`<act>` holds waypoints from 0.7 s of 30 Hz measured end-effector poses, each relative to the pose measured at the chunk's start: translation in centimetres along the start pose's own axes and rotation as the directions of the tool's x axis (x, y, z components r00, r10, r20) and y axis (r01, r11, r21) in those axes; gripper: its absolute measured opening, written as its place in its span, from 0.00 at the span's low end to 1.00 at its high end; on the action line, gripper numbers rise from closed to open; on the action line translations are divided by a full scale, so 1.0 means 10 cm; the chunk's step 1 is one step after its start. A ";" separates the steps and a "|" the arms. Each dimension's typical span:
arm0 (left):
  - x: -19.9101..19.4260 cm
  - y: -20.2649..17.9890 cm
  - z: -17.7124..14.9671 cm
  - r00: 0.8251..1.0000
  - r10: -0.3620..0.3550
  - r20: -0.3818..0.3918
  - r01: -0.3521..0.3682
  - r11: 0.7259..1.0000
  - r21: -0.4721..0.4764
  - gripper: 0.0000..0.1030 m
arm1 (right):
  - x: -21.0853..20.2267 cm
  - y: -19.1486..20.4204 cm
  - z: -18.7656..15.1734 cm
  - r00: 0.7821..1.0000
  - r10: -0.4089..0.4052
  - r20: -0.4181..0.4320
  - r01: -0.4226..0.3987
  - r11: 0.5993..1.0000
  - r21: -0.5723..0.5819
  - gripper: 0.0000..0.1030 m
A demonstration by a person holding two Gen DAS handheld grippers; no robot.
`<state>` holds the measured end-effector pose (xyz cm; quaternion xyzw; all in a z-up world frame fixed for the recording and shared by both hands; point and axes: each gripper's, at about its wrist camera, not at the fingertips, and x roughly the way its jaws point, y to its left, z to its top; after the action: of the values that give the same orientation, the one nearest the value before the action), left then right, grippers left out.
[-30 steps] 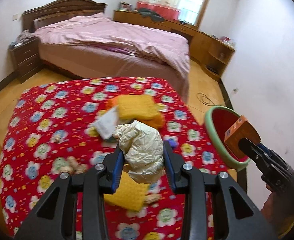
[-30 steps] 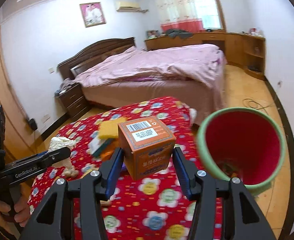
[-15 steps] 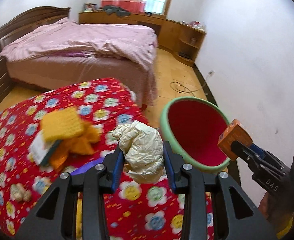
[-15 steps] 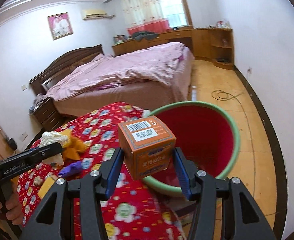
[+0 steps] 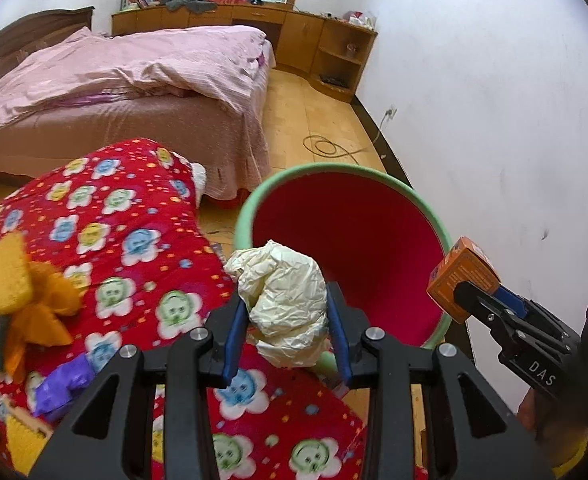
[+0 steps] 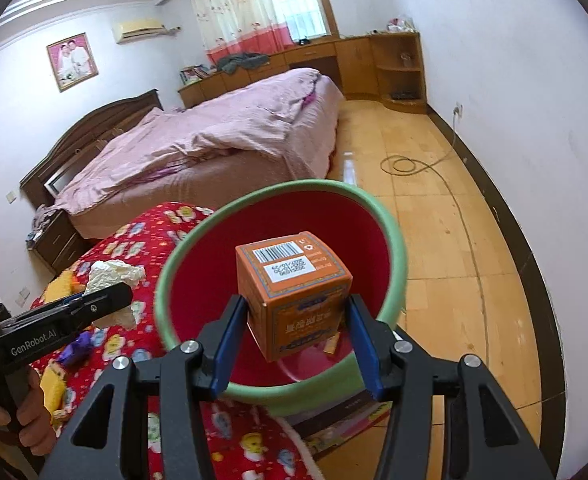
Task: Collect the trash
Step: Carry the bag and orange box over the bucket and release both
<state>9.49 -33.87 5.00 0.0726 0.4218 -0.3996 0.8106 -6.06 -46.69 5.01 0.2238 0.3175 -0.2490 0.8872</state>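
Trash in both grippers, both by the bin. Left gripper point(image 5: 288, 336) clamped on a crumpled cream paper wad point(image 5: 284, 304), blue pads pressing it from both sides; wad sits over the bench's corner, just beside the bin's near rim. Right gripper point(image 6: 295, 336) clamped on an orange box point(image 6: 294, 292), barcode label up, held in front of the bin mouth. Bin point(image 6: 393, 248): green rim, red inside, on the floor next to the bench, tilted w/ mouth toward the cams; small scraps at the bottom. Bench has a red flower-print cover point(image 5: 134, 248). Left on it: yellow sponge point(image 5: 0, 276), orange cloth point(image 5: 46, 312), purple wrapper point(image 5: 64, 388). Bg: bed w/ pink duvet point(image 6: 222, 144), cable coil point(image 6: 403, 166) on the wood floor.
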 end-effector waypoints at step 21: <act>0.22 -0.17 0.02 1.000 -0.021 -0.001 0.021 0.997 0.070 0.57 | 0.19 -0.19 -0.01 1.000 -0.017 -0.020 0.017 0.999 0.036 0.56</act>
<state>9.07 -36.42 3.81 0.0968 0.4085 -0.4226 0.8032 -5.99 -48.67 3.18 0.2394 0.3235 -0.2601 0.8777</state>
